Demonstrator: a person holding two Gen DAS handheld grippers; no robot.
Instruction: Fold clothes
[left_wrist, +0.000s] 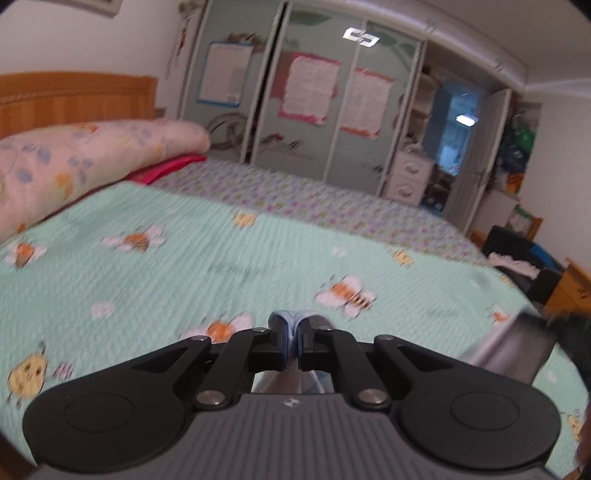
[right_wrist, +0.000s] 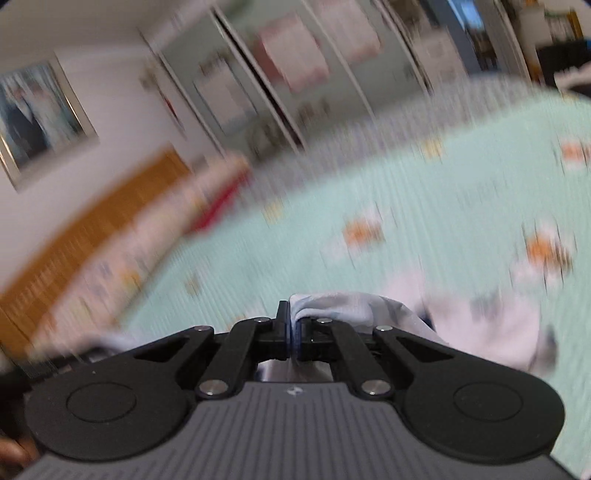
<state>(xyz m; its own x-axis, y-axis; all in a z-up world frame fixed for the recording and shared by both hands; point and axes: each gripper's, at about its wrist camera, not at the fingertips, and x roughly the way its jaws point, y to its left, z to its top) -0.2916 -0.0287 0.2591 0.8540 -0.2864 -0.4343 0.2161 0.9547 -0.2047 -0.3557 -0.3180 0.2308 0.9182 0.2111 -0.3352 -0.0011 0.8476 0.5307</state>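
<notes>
Bedroom, bed (left_wrist: 184, 266) spread with a mint cover printed with bees; wooden headboard (left_wrist: 74, 98) at 10 o'clock, rolled floral quilt (left_wrist: 85, 158) below it, sliding wardrobe (left_wrist: 314, 103) with pinned sheets at 12 o'clock.

Left wrist view: left gripper (left_wrist: 293, 341) at 6 o'clock, fingers drawn together on a thin fold of pale blue cloth, the garment (left_wrist: 294, 319), which bulges just past the tips. More of it shows through the gap behind the fingers. A blurred grey shape at 4 o'clock cannot be identified.

Right wrist view: heavily blurred. Right gripper (right_wrist: 293, 338) at 6 o'clock, fingers pinched on a bunched edge of the same pale garment (right_wrist: 340, 306). From the tips the cloth trails toward 3 o'clock and lies in a loose white heap on the bed cover. Headboard at 9 o'clock, framed picture (right_wrist: 37, 118) on the wall at 10 o'clock.

Step in hand, as judged: garment gripped at two points and carried over the bed, either to spread it flat or to bring one part over another; the blur leaves which unsettled. Next move calls for both grips kept firm, the edge between them kept taut and level, and the trailing part kept from bunching.
</notes>
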